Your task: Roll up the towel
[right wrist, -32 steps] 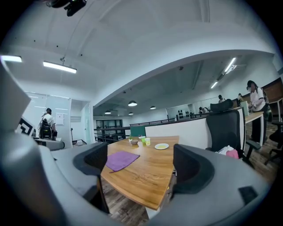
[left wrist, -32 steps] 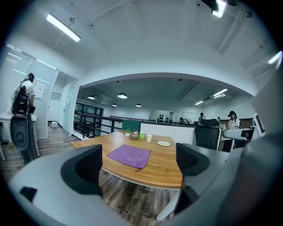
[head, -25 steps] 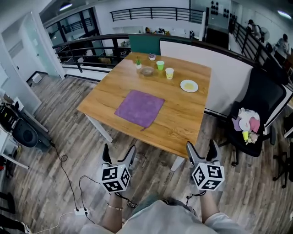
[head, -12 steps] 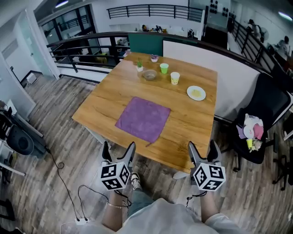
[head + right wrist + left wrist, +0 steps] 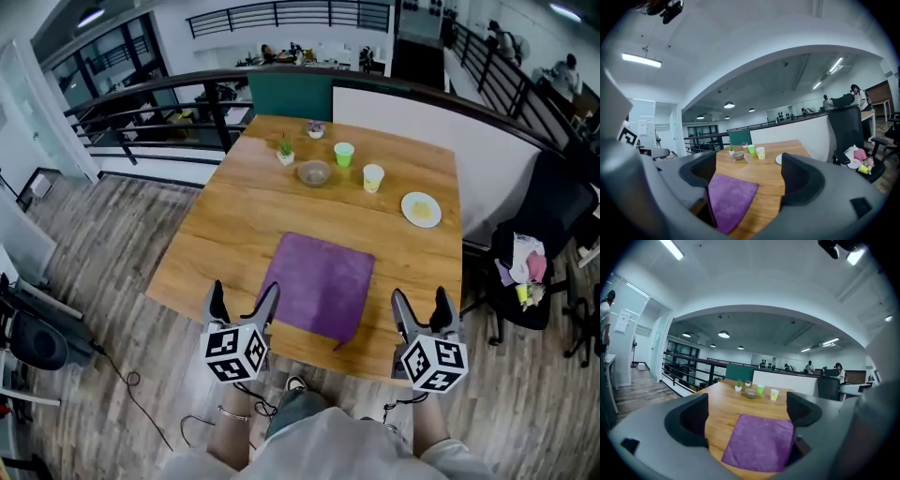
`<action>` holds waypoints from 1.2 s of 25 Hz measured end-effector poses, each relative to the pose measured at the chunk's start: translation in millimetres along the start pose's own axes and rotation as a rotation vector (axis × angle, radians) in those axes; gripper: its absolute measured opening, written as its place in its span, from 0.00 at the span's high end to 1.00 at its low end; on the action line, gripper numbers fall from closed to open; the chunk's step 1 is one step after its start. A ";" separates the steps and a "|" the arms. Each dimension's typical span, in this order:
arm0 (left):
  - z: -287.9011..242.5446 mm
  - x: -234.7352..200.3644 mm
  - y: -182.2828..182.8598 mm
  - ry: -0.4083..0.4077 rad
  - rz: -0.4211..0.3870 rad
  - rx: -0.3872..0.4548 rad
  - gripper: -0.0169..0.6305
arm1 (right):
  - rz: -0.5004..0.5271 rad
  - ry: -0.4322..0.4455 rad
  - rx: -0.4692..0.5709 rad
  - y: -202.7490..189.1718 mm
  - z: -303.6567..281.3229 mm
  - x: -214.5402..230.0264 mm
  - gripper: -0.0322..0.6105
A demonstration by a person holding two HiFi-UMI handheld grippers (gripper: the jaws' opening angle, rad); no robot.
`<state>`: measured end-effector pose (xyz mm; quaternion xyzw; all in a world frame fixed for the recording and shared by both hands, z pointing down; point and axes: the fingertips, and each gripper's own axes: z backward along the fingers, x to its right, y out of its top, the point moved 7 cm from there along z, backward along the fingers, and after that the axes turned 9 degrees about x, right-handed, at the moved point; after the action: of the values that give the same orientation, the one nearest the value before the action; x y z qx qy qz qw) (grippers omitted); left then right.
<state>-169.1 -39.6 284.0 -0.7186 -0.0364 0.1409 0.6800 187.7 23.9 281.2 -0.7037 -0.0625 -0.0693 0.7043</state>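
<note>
A purple towel [image 5: 321, 285] lies flat and unrolled on the wooden table [image 5: 246, 202], close to the near edge. In the left gripper view the towel [image 5: 761, 442] lies straight ahead between the jaws; in the right gripper view the towel [image 5: 730, 198] lies ahead to the left. My left gripper [image 5: 243, 307] hovers open at the table's near edge, just left of the towel. My right gripper [image 5: 423, 314] is open too, to the right of the towel at the near edge. Nothing is between either pair of jaws.
At the table's far end stand a small potted plant [image 5: 285, 150], a bowl [image 5: 314, 172], a green cup [image 5: 344, 154], a yellow cup [image 5: 373, 177] and a plate [image 5: 421, 209]. A black office chair [image 5: 548, 234] with toys on it stands to the right. A railing runs behind.
I have walked up to the table: both grippers moved forward from over the floor to the table's near edge, and the towel now lies close in front of them. Jaws stayed open.
</note>
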 end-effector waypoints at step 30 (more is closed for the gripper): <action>-119.2 -65.7 -50.3 -0.358 -0.103 -0.288 0.18 | 0.036 0.066 -0.245 -57.1 -94.6 -39.1 0.34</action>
<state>-195.0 -167.3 347.9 -0.7690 -0.2126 0.2247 0.5595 137.8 -70.3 329.9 -0.7828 -0.0179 -0.0869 0.6159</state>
